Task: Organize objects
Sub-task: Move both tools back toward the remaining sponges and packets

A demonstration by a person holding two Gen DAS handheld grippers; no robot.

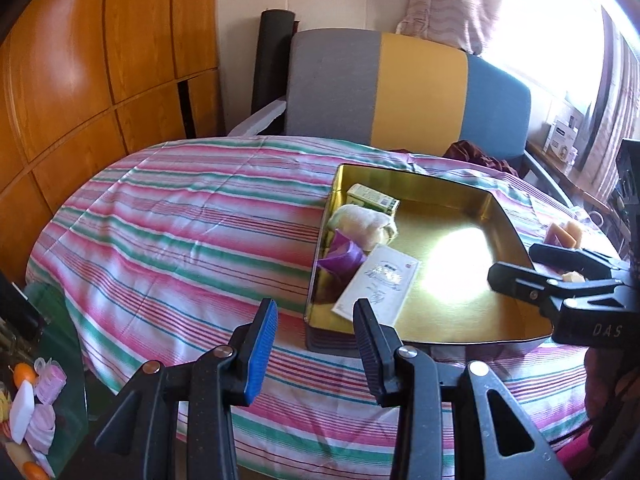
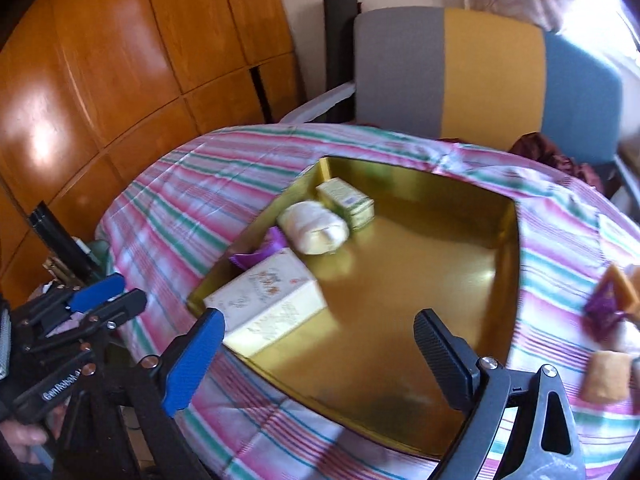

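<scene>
Right gripper wide, empty, over gold tin. Left gripper narrow, empty, beside tin. Inside: white box, roll, green box.

Gold tin on striped cloth

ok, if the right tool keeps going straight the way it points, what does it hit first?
Likely the gold floor of the tin. The right tool stands open and empty, aimed down into the bare part, right of the white box. Depth is unclear.
</scene>
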